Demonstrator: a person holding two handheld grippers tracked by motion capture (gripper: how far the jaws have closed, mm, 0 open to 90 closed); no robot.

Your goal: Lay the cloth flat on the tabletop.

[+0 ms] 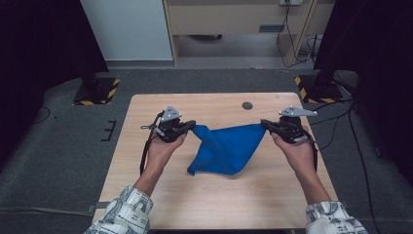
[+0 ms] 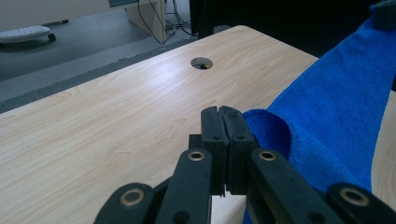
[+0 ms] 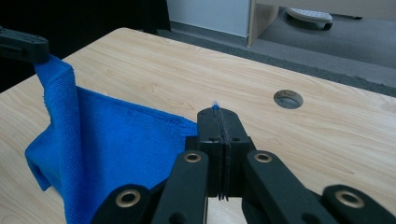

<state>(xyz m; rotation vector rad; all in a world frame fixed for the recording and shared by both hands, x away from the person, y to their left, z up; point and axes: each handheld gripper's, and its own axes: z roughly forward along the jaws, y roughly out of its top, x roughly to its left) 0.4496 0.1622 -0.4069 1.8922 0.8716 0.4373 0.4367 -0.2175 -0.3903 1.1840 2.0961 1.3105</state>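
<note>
Left gripper (image 1: 191, 126): jaws pressed together on one corner of the blue cloth (image 1: 225, 148). Right gripper (image 1: 265, 125): jaws likewise clamped on the opposite corner. Cloth hangs between them above the wooden table (image 1: 146, 122), lower part bunched on it. Judged: corners secured, lifted; spreading or folding remains.

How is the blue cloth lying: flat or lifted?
Partly lifted: both grippers hold corners of the blue cloth taut above the table; its lower part droops bunched.

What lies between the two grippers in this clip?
The blue cloth spans the gap from the left gripper to the right gripper, each shut on a corner, its lower part sagging onto the table. The high view shows this.
</note>
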